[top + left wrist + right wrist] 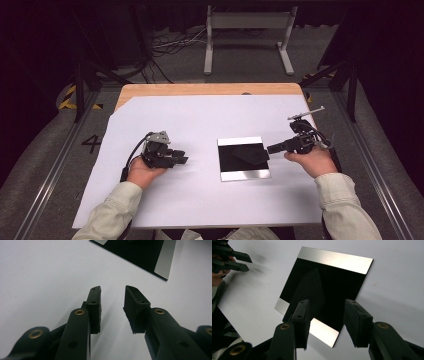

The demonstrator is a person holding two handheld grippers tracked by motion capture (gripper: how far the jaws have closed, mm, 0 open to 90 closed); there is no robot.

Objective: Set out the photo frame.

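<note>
A white sheet (pixel 200 165) is spread over a wooden table (pixel 200 89), and a square plate (pixel 243 158) with a black middle and silvery strips along its far and near edges is laid flat on the sheet, right of centre. A flat black piece (pixel 250 156) is seen lying on the plate's dark middle, towards its right side. The right gripper (pixel 272 148) is held just beside the plate's right edge, pointing left towards it; its jaws are seen spread apart in the right gripper view, with nothing between them, poised above the near edge of the plate (pixel 329 290) and the black piece (pixel 308 293). The left gripper (pixel 181 157) is held over the bare sheet, left of the plate and apart from it, its tips turned right towards the plate. In the left gripper view its jaws are likewise parted and empty above the sheet (pixel 50 277), with a corner of the plate (pixel 150 257) beyond them.
</note>
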